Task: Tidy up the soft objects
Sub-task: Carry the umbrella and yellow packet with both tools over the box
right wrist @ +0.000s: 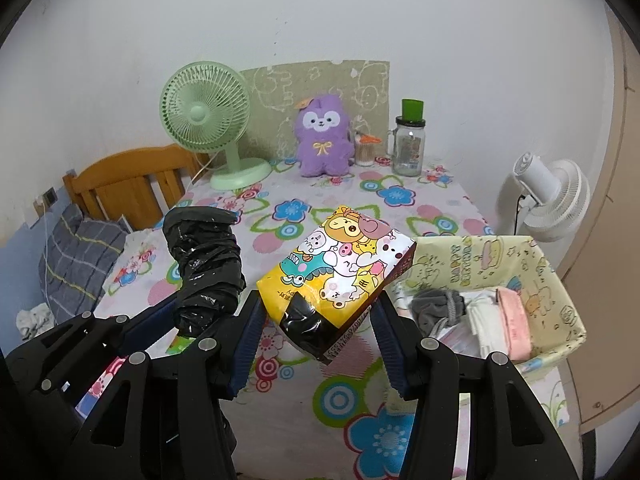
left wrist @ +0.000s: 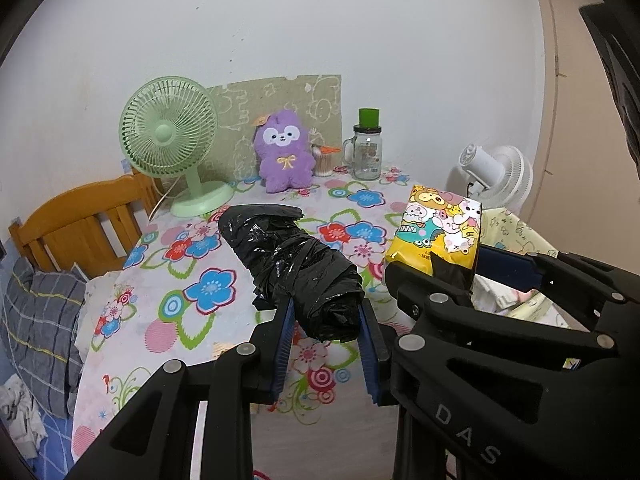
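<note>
My left gripper (left wrist: 325, 320) is shut on the near end of a black plastic-wrapped roll (left wrist: 288, 264), which is held up over the flowered tablecloth (left wrist: 192, 264). The same black roll (right wrist: 206, 264) shows at the left of the right wrist view. My right gripper (right wrist: 318, 320) is shut on a yellow cartoon-printed soft pack (right wrist: 340, 268) with black tape on its near end, lifted above the table. In the left wrist view that pack (left wrist: 438, 232) hangs at the right. A purple plush toy (right wrist: 323, 140) sits upright at the back of the table.
A cream paper-covered box (right wrist: 532, 264) at the right holds folded cloths and a grey item. At the back stand a green desk fan (right wrist: 208, 120), a glass jar (right wrist: 408, 148) with a green cup on it and a cotton swab tub (right wrist: 365, 150). A white fan (right wrist: 548, 188) and a wooden headboard (right wrist: 132, 184) flank the table.
</note>
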`<state>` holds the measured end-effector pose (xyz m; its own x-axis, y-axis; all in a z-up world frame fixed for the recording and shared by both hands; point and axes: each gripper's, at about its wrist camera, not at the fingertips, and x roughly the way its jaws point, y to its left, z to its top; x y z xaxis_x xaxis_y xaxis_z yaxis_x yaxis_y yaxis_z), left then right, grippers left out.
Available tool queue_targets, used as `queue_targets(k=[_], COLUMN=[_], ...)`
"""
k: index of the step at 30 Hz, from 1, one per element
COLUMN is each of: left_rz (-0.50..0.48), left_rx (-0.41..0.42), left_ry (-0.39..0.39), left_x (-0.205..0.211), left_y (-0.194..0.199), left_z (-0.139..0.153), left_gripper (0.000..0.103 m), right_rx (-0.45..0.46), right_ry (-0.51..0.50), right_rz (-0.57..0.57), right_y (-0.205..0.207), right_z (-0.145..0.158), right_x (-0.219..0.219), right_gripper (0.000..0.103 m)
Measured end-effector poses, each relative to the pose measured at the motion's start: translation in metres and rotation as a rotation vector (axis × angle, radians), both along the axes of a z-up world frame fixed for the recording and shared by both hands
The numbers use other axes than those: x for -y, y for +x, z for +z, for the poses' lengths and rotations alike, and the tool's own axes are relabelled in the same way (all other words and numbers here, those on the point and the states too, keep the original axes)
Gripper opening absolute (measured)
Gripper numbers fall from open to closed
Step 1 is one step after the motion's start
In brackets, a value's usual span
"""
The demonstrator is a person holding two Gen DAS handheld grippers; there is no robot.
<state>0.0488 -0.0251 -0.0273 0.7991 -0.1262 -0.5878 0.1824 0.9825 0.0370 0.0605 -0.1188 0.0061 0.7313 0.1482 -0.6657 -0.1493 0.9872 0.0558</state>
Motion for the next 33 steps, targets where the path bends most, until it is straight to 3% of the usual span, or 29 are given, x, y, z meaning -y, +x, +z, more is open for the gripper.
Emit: queue_targets(k=[15, 33], left_rz=[-0.082, -0.211], left_rx=[0.031, -0.004], left_ry=[0.009, 0.029], left_x=[0.053, 0.126], left_y=[0.002, 0.022], left_z=[0.014, 0.001], left_gripper=[0.031, 0.031], right_rx=[0.037, 0.01], right_ry=[-0.002, 0.002], right_rz=[-0.032, -0.109], right_y=[-0.001, 0.015], right_z=[0.017, 0.003], right_x=[0.052, 0.122], right_gripper=[0.056, 0.056])
